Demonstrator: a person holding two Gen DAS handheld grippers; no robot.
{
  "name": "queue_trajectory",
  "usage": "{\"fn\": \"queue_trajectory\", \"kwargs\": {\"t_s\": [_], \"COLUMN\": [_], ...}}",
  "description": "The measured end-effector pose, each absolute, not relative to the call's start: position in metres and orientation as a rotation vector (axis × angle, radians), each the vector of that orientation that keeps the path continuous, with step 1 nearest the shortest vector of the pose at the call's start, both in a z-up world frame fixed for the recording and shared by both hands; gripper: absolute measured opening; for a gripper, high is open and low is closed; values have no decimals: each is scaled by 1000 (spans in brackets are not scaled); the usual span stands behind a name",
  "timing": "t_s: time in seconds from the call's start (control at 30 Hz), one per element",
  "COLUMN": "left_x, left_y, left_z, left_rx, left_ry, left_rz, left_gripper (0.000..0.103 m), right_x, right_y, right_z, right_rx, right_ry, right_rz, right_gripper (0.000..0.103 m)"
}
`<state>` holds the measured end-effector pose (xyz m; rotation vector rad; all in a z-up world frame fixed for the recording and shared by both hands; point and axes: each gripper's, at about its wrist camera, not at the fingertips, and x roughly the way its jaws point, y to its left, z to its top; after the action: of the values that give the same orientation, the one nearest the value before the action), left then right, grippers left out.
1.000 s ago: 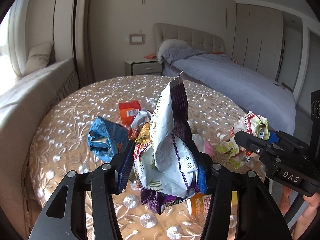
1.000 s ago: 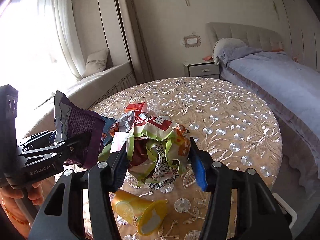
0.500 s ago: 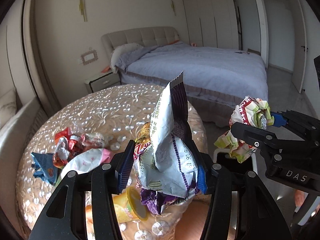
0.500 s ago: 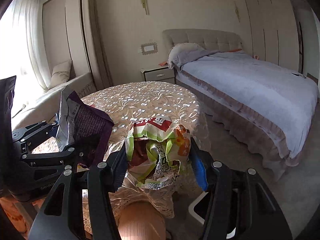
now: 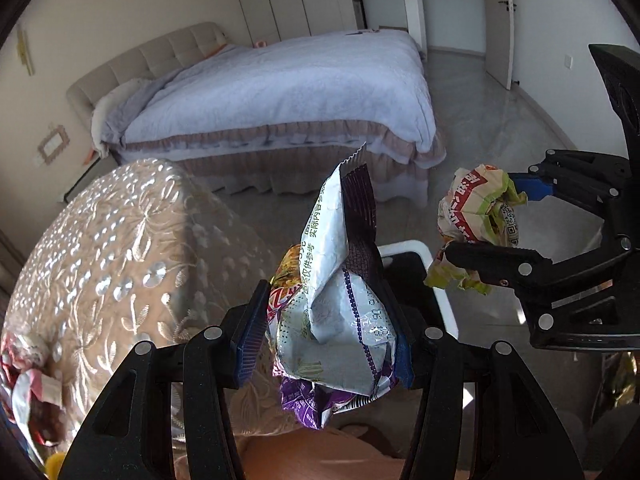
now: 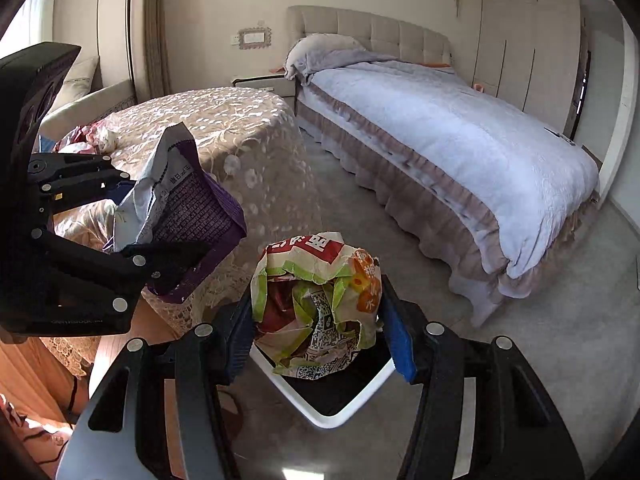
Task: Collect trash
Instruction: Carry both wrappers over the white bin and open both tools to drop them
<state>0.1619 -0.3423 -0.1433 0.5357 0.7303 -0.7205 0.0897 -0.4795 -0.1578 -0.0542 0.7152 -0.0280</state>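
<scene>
My left gripper (image 5: pixel 326 344) is shut on a silver and purple snack bag (image 5: pixel 344 312) and holds it in the air past the table's edge. My right gripper (image 6: pixel 320 328) is shut on a crumpled green, red and white wrapper (image 6: pixel 316 304). Both hang over a white-rimmed bin with a black inside (image 6: pixel 344 400), which also shows in the left wrist view (image 5: pixel 412 248). The right gripper with its wrapper (image 5: pixel 476 216) appears at the right of the left wrist view. The left gripper with its bag (image 6: pixel 180 200) appears at the left of the right wrist view.
A round table with a beige embroidered cloth (image 5: pixel 120 240) stands to the left, with more wrappers (image 5: pixel 28 376) on it. A bed with a lilac cover (image 6: pixel 440 128) stands beyond. Grey floor (image 6: pixel 540 340) lies around the bin.
Both grippers have swung right and off the table with their trash, and now tilt down over the bin. The table has slid to the left of both views.
</scene>
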Motion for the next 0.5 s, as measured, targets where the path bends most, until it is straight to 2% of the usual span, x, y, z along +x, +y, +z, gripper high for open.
{"fn": "queue_trajectory", "kwargs": {"t_s": [0.33, 0.5], "left_x": [208, 230], "left_y": [-413, -429], "left_z": [-259, -291], "left_rx": [801, 792], "left_ry": [961, 1049], "left_rz": [-867, -956], "left_gripper": [52, 52], "right_x": [137, 155], "right_y": [-502, -511], "right_z": [-255, -296], "right_rx": [-286, -301], "right_ry": [985, 1109], "right_rz": [73, 136], "right_gripper": [58, 58]}}
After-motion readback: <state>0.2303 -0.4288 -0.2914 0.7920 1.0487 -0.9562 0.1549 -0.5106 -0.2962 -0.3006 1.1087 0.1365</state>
